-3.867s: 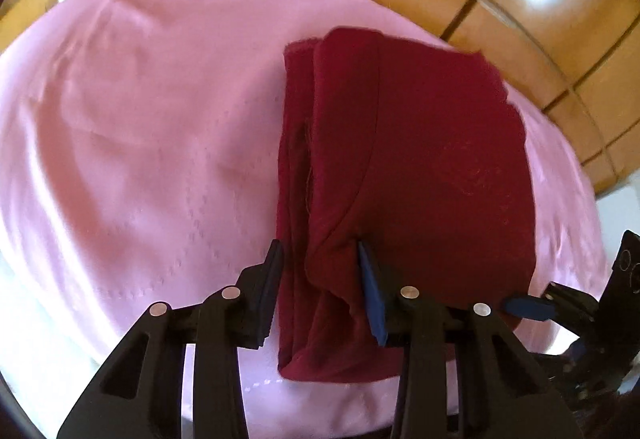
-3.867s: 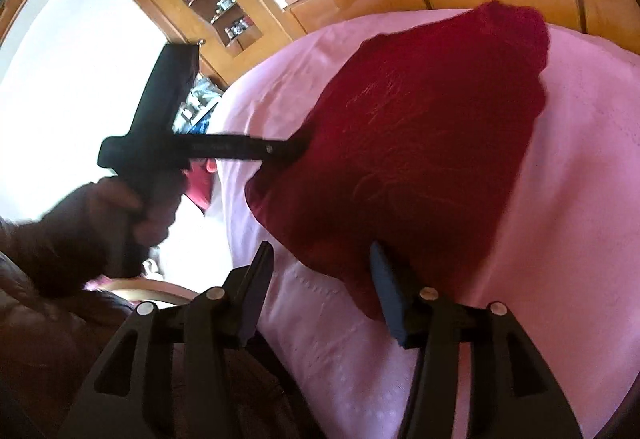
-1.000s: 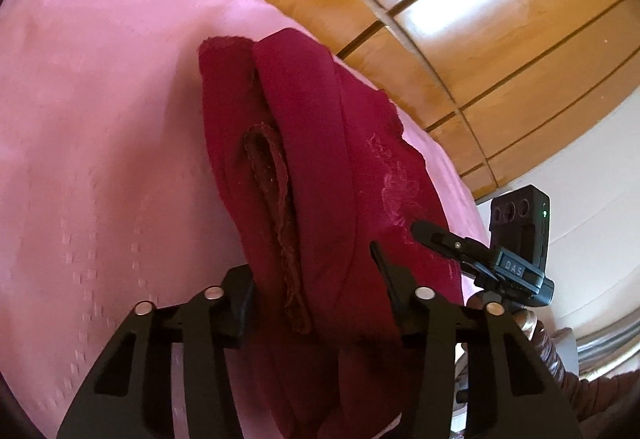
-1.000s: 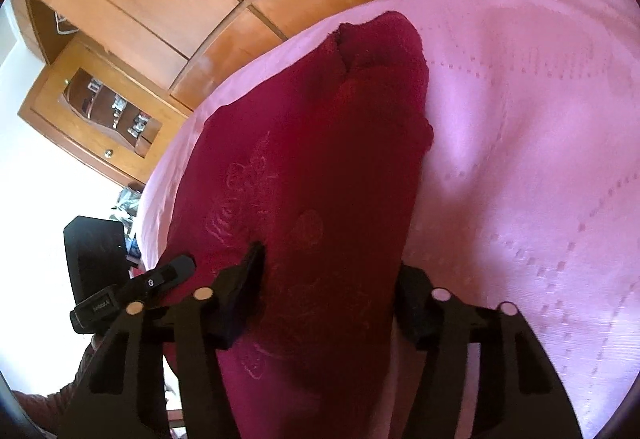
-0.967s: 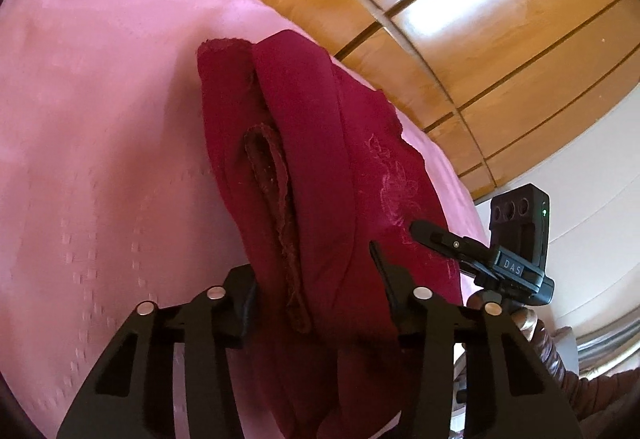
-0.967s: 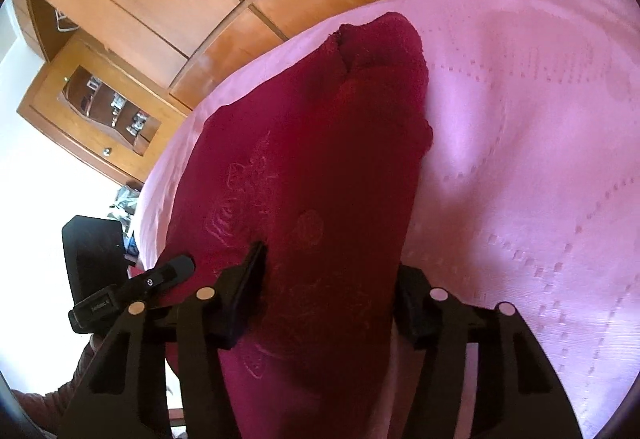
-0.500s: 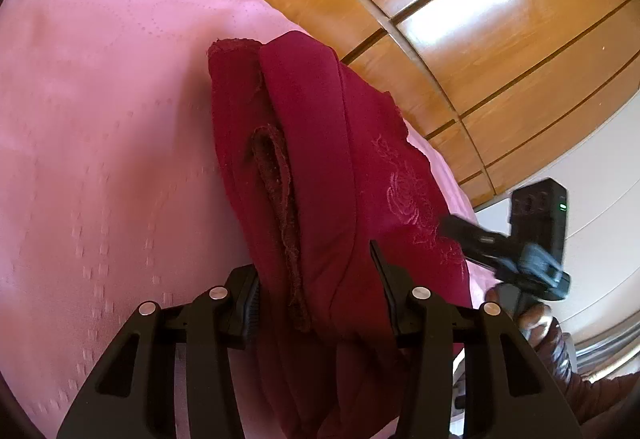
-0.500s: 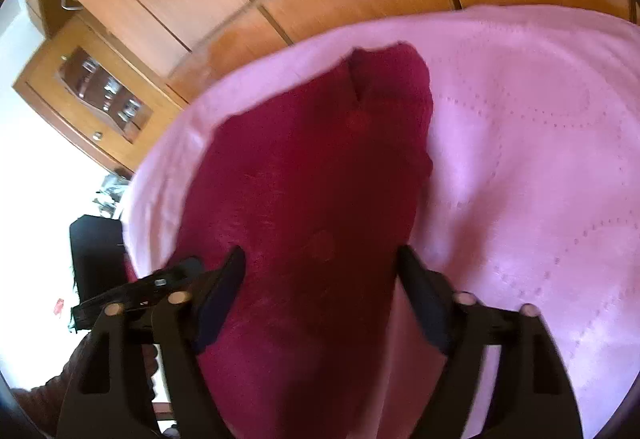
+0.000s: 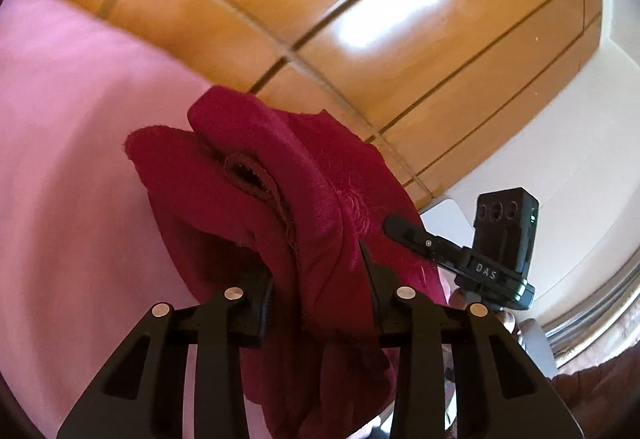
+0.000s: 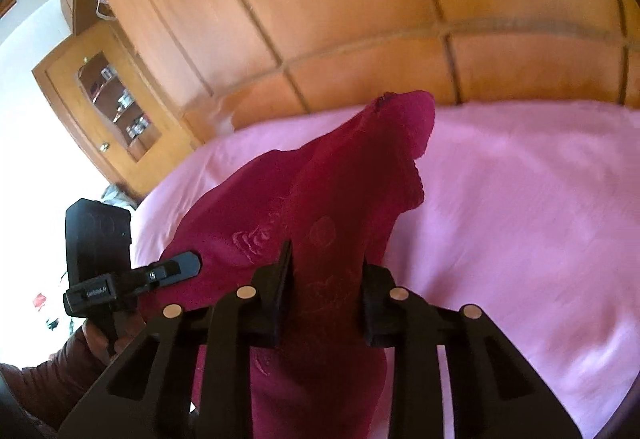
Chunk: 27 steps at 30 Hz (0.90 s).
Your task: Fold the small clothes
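Both pairs of jaws have just been closing, and each now has cloth pinched between its pads. On the left gripper [image 9: 320,279], the fingers clamp a thick bunch of the dark red garment [image 9: 280,199], with folded layers and a seam edge bulging up ahead of the pads. Over on the right gripper [image 10: 326,279], the jaws stand narrow too, clenched on the same garment's other near edge, embroidery showing just ahead of the pads. Between the two grips the near edge is raised, and the far end trails toward the pink bedspread [image 10: 520,199]. Behind the bed rise wooden panels [image 9: 360,19]. Each camera catches the other gripper at the cloth's side.
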Tool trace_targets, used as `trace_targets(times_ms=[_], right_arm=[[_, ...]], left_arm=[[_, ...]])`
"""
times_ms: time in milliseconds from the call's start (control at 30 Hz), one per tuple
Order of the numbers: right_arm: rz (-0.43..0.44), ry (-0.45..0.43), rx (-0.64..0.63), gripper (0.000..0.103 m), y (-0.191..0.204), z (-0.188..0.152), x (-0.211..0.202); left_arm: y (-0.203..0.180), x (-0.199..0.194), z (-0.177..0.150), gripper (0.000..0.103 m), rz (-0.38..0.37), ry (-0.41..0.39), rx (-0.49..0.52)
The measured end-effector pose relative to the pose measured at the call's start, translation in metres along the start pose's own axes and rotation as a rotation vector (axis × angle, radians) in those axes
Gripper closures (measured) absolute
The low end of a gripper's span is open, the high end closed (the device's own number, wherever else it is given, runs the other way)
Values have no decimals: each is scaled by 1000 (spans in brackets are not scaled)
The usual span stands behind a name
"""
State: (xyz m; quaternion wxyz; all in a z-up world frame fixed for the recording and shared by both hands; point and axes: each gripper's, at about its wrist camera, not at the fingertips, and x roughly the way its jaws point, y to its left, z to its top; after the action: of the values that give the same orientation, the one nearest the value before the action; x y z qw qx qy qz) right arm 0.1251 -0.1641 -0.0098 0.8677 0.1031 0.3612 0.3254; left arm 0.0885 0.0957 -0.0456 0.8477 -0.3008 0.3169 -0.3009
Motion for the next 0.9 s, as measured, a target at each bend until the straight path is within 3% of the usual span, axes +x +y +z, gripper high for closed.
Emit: trace_targets(times_ms=[233, 367, 400, 467, 500, 633, 733, 900], right_arm=[[-158, -80, 59, 76, -71, 39, -11], [-247, 1, 157, 67, -131, 24, 17], [-266, 36, 179, 64, -142, 16, 26], [-298, 81, 212, 51, -161, -5, 42], [-283, 52, 228, 50, -167, -14, 43], [-242, 14, 339, 35, -181, -25, 43], [-309, 8, 312, 25, -173, -23, 39], [-447, -17, 203, 17, -144, -15, 13]], left_arm=[[-30, 107, 60, 69, 45, 87, 117], [-14, 176, 59, 69, 162, 211, 112], [-4, 197, 52, 66, 240, 271, 107], [7, 218, 36, 52, 327, 300, 137], [11, 219, 34, 41, 342, 284, 125], [14, 216, 37, 38, 326, 283, 77], [-6, 201, 31, 28, 426, 251, 137], [-32, 185, 27, 19, 591, 160, 230]])
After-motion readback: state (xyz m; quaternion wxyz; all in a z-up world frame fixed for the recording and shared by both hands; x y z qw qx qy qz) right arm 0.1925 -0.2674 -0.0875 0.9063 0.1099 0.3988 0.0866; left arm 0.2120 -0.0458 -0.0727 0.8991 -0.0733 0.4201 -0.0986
